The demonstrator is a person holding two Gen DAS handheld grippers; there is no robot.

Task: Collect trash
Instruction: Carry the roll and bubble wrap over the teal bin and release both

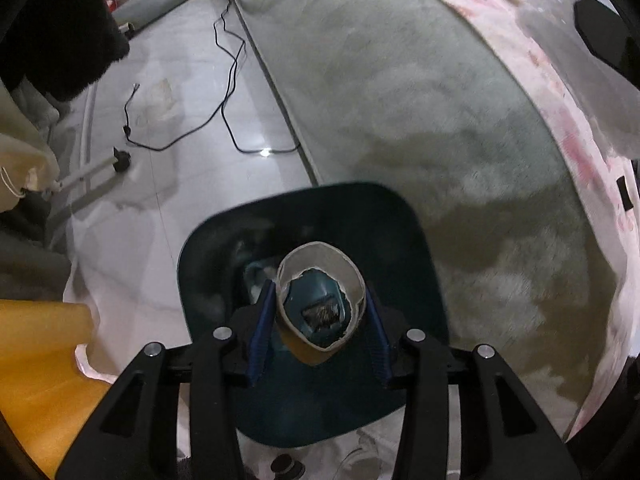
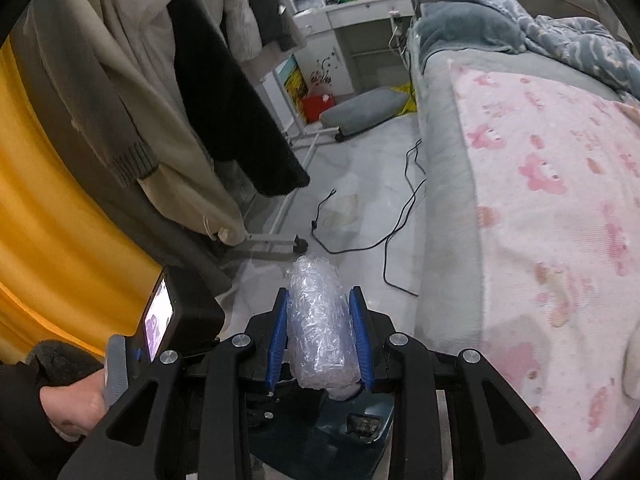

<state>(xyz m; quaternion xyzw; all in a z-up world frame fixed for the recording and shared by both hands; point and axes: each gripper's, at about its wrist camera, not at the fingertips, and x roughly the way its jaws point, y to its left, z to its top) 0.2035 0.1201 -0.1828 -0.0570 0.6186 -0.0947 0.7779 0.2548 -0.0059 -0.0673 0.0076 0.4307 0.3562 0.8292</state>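
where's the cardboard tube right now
In the left wrist view, the cardboard tube is clamped in the left tool, directly over the open dark teal bin, beside the bed.

No legible text, labels, brands or numbers anywhere.

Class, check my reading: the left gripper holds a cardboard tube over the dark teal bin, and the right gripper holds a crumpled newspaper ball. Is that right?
Not quite. The right gripper holds a wad of clear bubble wrap, not newspaper; the right wrist view shows it. The rest stands: the left gripper holds the cardboard tube over the dark teal bin.
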